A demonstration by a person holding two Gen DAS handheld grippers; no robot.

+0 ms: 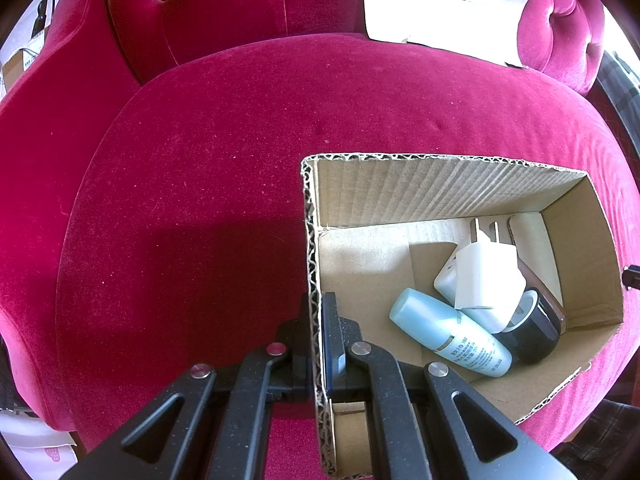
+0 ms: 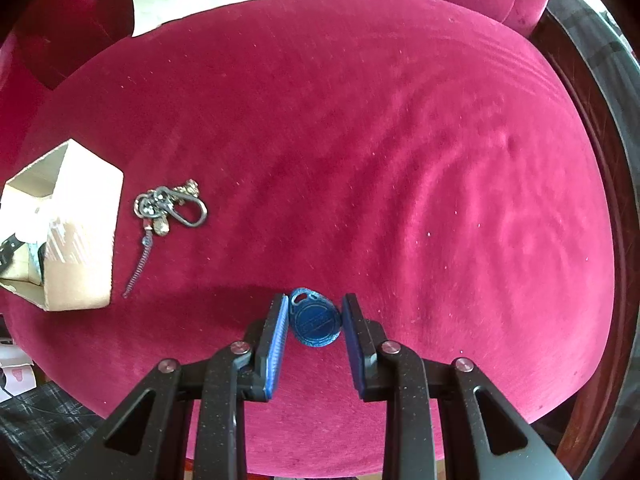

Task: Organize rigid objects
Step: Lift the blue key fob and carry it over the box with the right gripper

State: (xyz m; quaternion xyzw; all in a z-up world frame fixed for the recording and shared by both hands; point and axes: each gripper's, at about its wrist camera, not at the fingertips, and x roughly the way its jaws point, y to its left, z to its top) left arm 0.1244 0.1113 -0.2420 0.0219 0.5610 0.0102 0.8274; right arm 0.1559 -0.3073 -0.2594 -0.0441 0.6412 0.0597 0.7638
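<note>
Right gripper (image 2: 315,322): my blue-padded fingers clamp the blue oval plastic key fob (image 2: 314,323) between them, above the crimson velvet seat cushion (image 2: 400,160).
Left gripper (image 1: 316,334): my fingers pinch the near wall of the open brown cardboard box (image 1: 310,240).
Box contents: pale blue bottle (image 1: 450,334), white plug adapter (image 1: 486,276), black round jar (image 1: 530,328), right of my left fingers.
Metal key bunch (image 2: 170,206): on the cushion, far left of my right fingers, beside the box.

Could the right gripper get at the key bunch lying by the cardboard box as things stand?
Probably not at once: the right gripper is shut on the blue key fob. The path itself looks free; the key bunch lies in the open on the red cushion, beside the cardboard box.
</note>
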